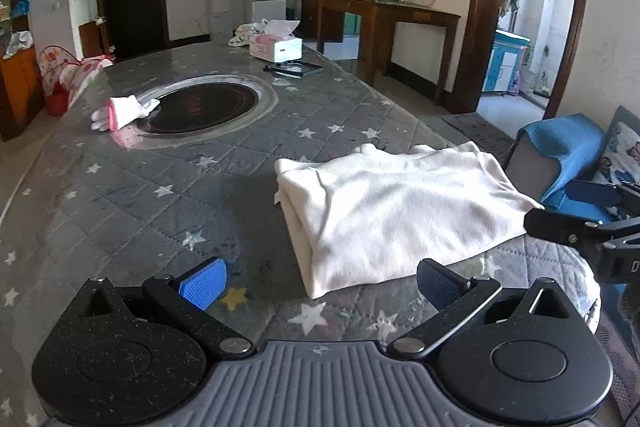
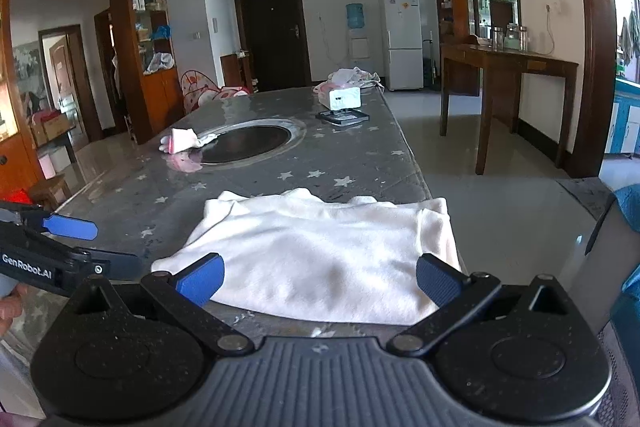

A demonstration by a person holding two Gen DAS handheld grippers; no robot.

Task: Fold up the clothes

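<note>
White garment [image 2: 320, 259], folded, long axis crosswise, lies just ahead of right gripper [image 2: 320, 281] (the nearer); left gripper [image 1: 322, 283] offset beside it; both spread wide, empty.

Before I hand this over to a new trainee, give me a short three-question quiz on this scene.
1. True or false: the left gripper grips the white garment.
2. What lies at the round cooktop's rim? A) white glove B) tissue box C) black tray
3. Fill in: the right gripper is ____.

Key: 1 false; 2 A; 3 open.
</note>
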